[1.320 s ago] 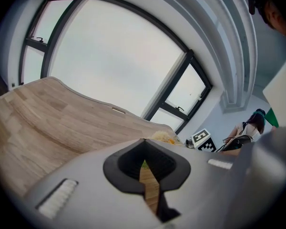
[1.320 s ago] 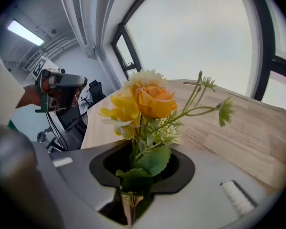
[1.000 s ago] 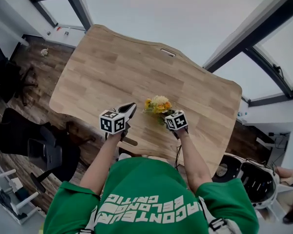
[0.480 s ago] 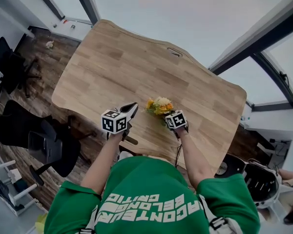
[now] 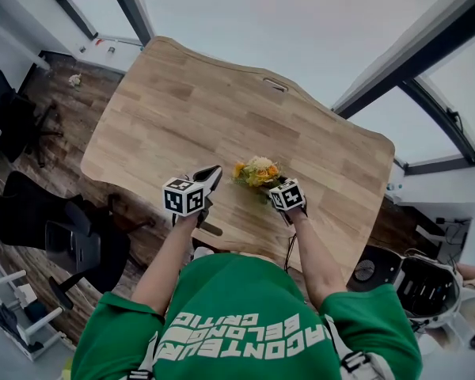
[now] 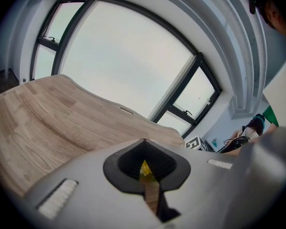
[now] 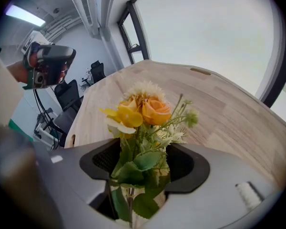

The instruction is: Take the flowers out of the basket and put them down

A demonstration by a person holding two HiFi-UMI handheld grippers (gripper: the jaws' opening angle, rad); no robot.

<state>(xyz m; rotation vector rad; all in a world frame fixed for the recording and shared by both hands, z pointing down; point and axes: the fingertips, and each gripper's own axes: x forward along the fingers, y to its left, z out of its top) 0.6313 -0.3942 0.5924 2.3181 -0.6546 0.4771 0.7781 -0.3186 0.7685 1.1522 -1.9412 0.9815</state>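
Your right gripper sits low at the stems of the yellow-and-orange artificial flower bunch, which lies on the pale wooden table. It looks set to let the bunch go: its jaws have just been opening, and the stems are loose between them. Your left gripper waits beside, jaws together, empty. Only the right gripper view shows the slack around the stems; no view shows a basket.

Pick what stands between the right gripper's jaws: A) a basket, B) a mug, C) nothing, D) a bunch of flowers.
D: the flowers stand with stems and leaves between the jaws of the right gripper, which have just been opening.
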